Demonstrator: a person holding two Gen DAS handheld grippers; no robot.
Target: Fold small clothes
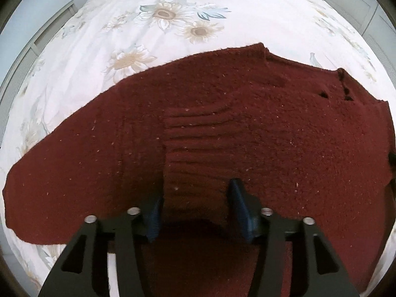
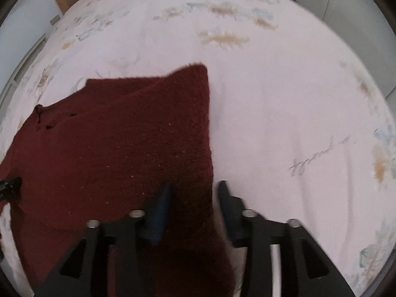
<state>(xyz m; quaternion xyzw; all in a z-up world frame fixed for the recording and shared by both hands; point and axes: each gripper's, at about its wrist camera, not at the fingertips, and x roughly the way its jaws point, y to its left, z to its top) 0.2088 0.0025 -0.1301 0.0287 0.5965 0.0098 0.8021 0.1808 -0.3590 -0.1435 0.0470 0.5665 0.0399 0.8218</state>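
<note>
**Both grippers at the near hem of a red sweater**

A dark red sweater (image 1: pixel 222 123) lies spread on a floral bed (image 1: pixel 148 37). On the left, the left gripper (image 1: pixel 195 198) sits with its jaws spread wide, straddling a ribbed cuff (image 1: pixel 195 143) folded onto the body; it appears to clamp nothing. Further right, the right gripper (image 2: pixel 194 193) is also parted, bracketing the sweater's right edge, probably lined up to pinch it for a fold.
</note>
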